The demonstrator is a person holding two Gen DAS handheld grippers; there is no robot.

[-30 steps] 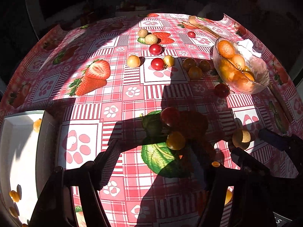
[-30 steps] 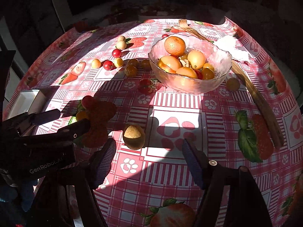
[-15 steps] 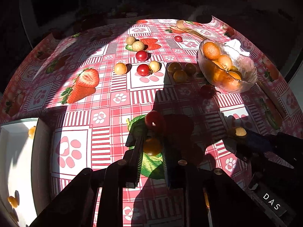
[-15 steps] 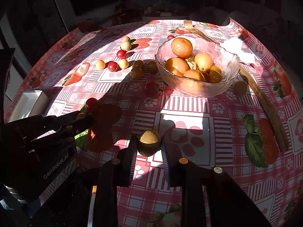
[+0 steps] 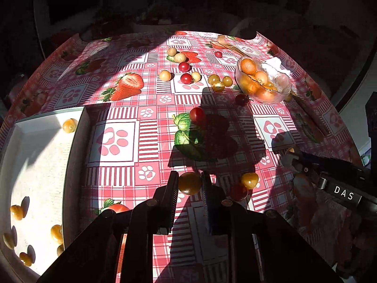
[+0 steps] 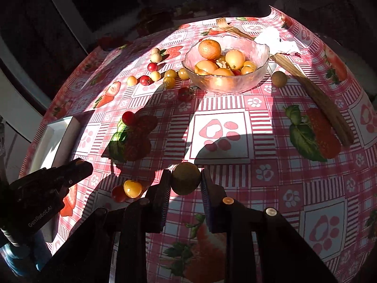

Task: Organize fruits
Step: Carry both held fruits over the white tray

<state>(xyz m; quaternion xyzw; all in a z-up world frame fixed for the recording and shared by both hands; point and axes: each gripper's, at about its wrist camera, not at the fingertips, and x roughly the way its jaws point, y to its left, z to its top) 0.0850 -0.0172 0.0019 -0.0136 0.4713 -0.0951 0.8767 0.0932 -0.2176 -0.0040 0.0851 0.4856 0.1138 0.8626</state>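
Your left gripper (image 5: 189,184) has its jaws clamped on a smooth, glossy yellow cherry tomato (image 5: 189,183), held above the checked vinyl surface (image 5: 150,141). Your right gripper (image 6: 186,182) grips a round, matte, tan-green fruit (image 6: 185,181), possibly a longan. The white rectangular tray (image 5: 35,165) lies left; the ribbed glass bowl (image 6: 226,82) sits far behind.

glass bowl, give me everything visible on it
The glass bowl is clear, textured and wavy-rimmed, and stands upright in sunlight at the far right of the checked tablecloth. It holds an orange, several smaller yellow-orange fruits and something red low down. No gripper touches it. A wooden fork lies just behind it; whether they touch is unclear.
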